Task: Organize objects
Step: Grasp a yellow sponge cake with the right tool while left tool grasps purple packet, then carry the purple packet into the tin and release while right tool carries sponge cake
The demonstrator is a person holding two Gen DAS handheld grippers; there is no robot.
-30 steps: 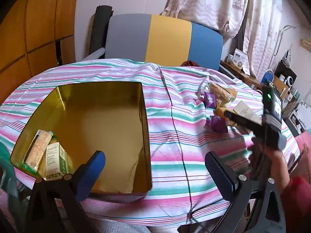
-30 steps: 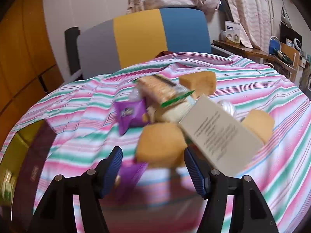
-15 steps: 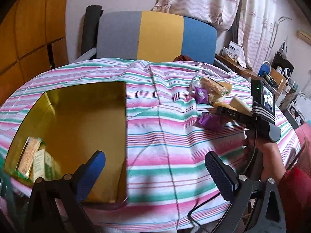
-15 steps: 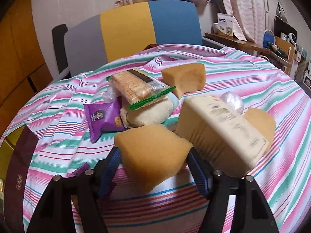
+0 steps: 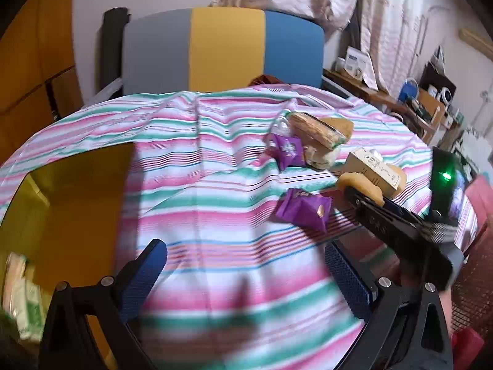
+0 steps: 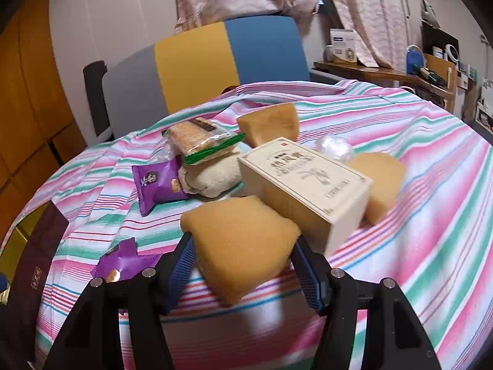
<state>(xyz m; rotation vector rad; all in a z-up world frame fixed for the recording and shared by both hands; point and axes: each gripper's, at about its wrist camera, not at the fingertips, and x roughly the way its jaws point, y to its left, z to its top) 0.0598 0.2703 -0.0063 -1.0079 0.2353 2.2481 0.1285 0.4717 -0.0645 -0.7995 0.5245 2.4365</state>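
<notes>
My right gripper (image 6: 242, 246) has an orange sponge (image 6: 240, 240) between its blue pads; the jaws are closing and both pads touch the sponge's sides. From the left wrist view that sponge (image 5: 360, 185) sits at the tip of the right gripper (image 5: 363, 197). Behind it lie a beige box (image 6: 305, 182), two more sponges (image 6: 268, 123) (image 6: 382, 178), a cracker pack (image 6: 200, 137), a rolled cloth (image 6: 215, 178) and purple snack packets (image 6: 160, 182) (image 5: 303, 208). My left gripper (image 5: 243, 252) is open over bare striped cloth, right of the gold tin (image 5: 61, 209).
The tin holds packets at its near left corner (image 5: 21, 293). A dark maroon lid (image 6: 34, 265) lies beside the tin. A grey, yellow and blue chair (image 5: 222, 49) stands behind the table. A cluttered shelf (image 6: 385, 71) runs along the right wall.
My right gripper moved forward around the sponge and its pads came in against it. The left gripper swung right, away from the tin, toward the purple packet.
</notes>
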